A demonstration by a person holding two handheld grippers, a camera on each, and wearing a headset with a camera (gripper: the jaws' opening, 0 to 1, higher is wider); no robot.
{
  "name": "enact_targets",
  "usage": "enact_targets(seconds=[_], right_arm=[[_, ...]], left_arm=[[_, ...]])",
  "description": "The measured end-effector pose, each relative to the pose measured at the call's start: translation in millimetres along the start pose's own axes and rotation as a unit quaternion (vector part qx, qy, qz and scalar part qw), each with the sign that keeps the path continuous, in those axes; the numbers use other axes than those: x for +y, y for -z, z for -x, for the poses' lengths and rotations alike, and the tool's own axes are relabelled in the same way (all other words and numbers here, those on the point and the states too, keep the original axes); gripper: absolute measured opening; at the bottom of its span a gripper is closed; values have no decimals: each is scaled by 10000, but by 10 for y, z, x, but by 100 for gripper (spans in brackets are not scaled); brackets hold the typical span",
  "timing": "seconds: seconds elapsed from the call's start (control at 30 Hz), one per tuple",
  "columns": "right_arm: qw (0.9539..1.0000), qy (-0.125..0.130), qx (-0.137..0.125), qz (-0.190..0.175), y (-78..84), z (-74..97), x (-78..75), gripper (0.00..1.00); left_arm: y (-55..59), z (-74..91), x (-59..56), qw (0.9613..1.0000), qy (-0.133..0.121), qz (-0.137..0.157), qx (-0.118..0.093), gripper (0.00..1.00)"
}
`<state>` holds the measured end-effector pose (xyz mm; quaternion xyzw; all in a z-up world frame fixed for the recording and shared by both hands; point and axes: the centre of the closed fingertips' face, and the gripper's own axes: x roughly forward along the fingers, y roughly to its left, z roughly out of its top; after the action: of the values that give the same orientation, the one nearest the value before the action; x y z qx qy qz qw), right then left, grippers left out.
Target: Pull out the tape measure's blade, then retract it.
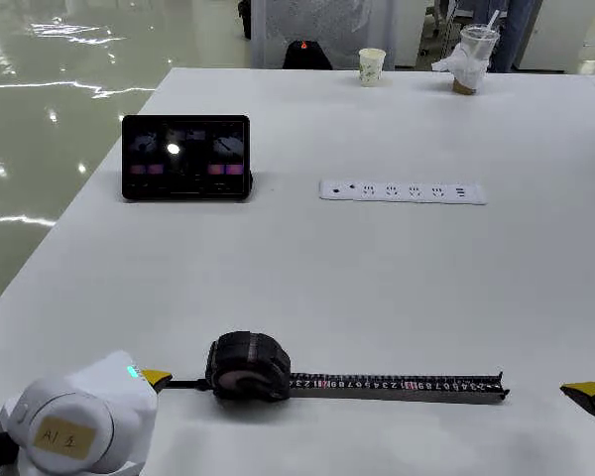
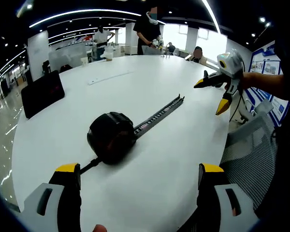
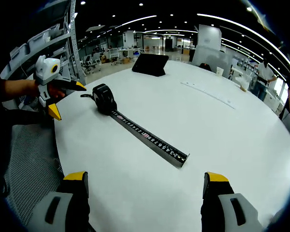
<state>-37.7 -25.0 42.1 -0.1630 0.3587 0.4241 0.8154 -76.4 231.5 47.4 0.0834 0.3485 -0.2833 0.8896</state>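
Two grippers flank the work, both empty, each with its jaws spread wide. The left gripper [image 2: 139, 171] is held at the near left corner of the bench [image 1: 397, 278]. Straight ahead of it and close stands the tape measure [image 2: 112, 137], a black case that seems to rest on its base. A thin strap [image 2: 89, 166] trails from the case back toward one jaw tip; whether it touches that tip I cannot tell.

From the case the blade [image 1: 397, 385] lies flat along the near edge of the bench, numerals up. Its long axis runs from the left gripper's side across to the right gripper [image 3: 145, 176]. That gripper is held off the blade's hook [image 3: 181, 158], near it but apart.

The blade looks already drawn out, so retraction seems to be what is left. For that, the left gripper is the nearer one to the case and the right gripper the nearer one to the hook.

The head view catches one yellow tip of the right gripper at its margin, while the left gripper view gives the whole tool, both jaws open, with a hand behind it. The head view alone lays out the far side: a tablet [image 1: 185, 157] toward the left edge, a power strip [image 1: 403, 190] mid-bench, and a paper cup [image 1: 373, 65] by the far edge. The right gripper view reads the blade's printed numbers most plainly.
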Motion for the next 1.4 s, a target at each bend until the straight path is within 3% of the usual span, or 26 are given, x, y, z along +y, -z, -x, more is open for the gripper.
enact_targets(seconds=[0.43,0.73,0.87,1.1,1.4], right_arm=[[9994,126,-4,-334,27,76,98,99],[9986,205,93,-471,41,100,190,99],[9978,259,52,-613,-3,116,224,99],[9971,292,-77,-693,-115,121,309,99],[9949,347,-236,-918,-266,153,373,99]], left_arm=[[-40,45,-25,9986,-315,419,-115,99],[-49,98,-64,9966,-532,621,-85,99],[-66,100,-139,9959,-570,691,-111,99],[-115,106,-173,9939,-717,829,-130,99],[-113,125,-149,9897,-997,1022,-73,99]])
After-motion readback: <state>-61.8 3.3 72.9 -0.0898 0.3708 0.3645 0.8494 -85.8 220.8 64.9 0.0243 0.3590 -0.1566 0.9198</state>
